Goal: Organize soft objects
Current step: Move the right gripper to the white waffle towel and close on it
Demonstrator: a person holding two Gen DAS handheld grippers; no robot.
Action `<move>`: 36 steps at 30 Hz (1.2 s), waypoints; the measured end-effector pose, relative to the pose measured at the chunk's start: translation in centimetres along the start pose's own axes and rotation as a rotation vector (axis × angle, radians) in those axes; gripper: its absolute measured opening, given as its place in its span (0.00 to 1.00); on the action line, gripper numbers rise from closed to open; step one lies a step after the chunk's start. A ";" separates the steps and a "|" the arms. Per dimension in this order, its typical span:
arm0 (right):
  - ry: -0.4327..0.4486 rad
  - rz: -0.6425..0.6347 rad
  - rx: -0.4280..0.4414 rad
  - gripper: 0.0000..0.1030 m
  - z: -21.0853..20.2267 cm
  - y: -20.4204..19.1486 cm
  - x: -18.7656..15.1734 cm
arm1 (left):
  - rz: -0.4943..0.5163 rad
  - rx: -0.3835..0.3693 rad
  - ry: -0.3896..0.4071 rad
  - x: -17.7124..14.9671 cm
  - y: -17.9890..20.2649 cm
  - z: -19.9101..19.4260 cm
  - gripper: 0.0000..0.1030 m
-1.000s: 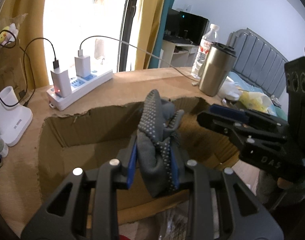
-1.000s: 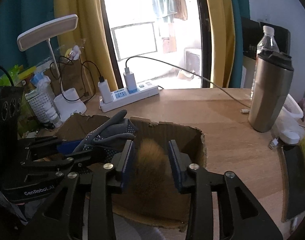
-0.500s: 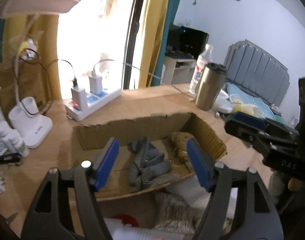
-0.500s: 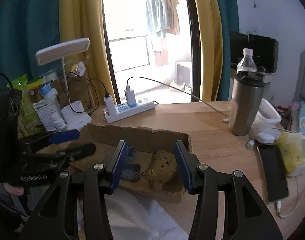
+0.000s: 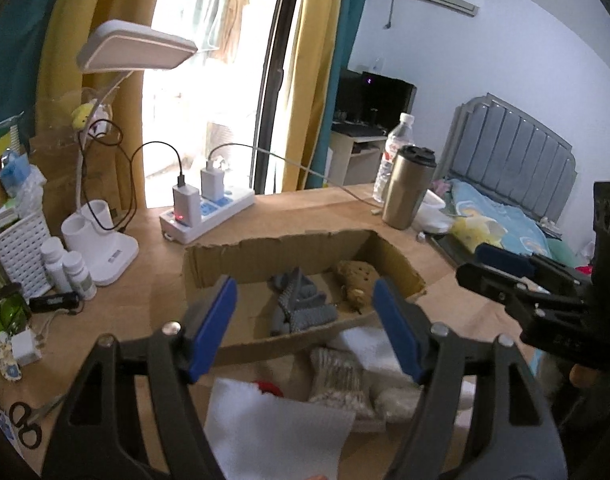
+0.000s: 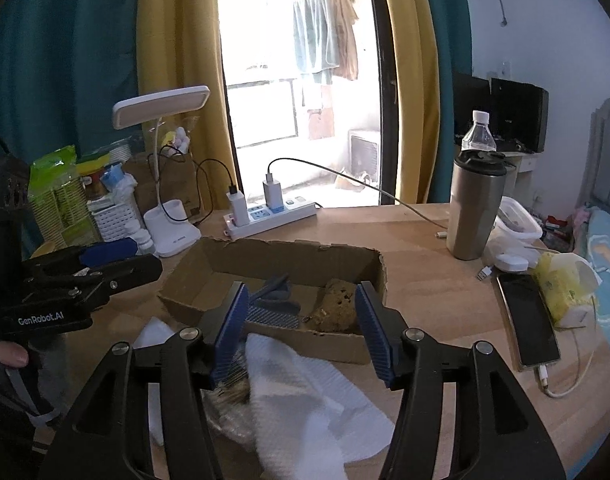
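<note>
Left gripper (image 5: 305, 320) hanging above the near edge of the cardboard box (image 5: 225, 256), blue-padded fingers (image 5: 215, 326) spread wide, having just been opening, nothing between them. Right gripper (image 6: 303, 326) likewise above the box's near wall, fingers (image 6: 373, 332) apart, just been opening further, gripping nothing.

Inside the box, on its floor: a grey dotted glove (image 5: 299, 304) lying crumpled toward the middle, and just beside it, to the right, a small brown plush toy (image 5: 357, 282) resting near the right-hand wall. Glove and plush close together; touching or not, cannot tell.

In front of the box, on the wooden bench (image 6: 425, 276), nearer the cameras: a white cloth (image 6: 305, 396) spread loosely, a pale knitted piece (image 5: 339, 376) beside it, and something red (image 5: 271, 388) mostly hidden under white fabric.

Behind the box: a white power strip (image 6: 273, 218) with two chargers plugged in, a white desk lamp (image 6: 163, 110) on its base, small white bottles (image 5: 67, 266) next to a white basket. To the right, well apart from the box: a steel tumbler (image 6: 479, 204) upright with a water bottle (image 6: 479, 132) behind it, a phone (image 6: 529, 320) lying flat on its cable, a yellow tissue pack (image 6: 561, 292) just beside the phone. Scissors (image 5: 25, 424) at the bench's near left corner.
</note>
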State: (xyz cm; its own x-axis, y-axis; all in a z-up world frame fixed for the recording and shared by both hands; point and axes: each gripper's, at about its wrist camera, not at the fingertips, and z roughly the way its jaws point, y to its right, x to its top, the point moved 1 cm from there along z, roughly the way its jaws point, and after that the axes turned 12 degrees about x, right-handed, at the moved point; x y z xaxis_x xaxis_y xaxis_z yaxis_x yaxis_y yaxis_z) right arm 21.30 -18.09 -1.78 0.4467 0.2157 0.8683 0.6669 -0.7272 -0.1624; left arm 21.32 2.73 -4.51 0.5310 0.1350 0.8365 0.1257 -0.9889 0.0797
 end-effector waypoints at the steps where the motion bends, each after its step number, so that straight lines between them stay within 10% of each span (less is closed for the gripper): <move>1: 0.002 -0.002 0.001 0.57 -0.2 -0.2 0.0 | 0.001 -0.002 0.001 -0.2 0.0 -0.4 0.71; 36: -0.105 0.014 0.084 0.63 1.0 0.7 -5.1 | -0.031 0.100 -0.186 -7.8 -0.2 -0.1 0.72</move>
State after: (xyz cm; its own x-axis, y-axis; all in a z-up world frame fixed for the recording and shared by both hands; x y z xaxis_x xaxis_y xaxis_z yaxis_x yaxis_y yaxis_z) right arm 20.08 -18.99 -6.79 0.5133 0.2761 0.8126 0.7060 -0.6742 -0.2168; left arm 17.08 1.83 -10.96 0.6701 0.1835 0.7192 0.2218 -0.9742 0.0419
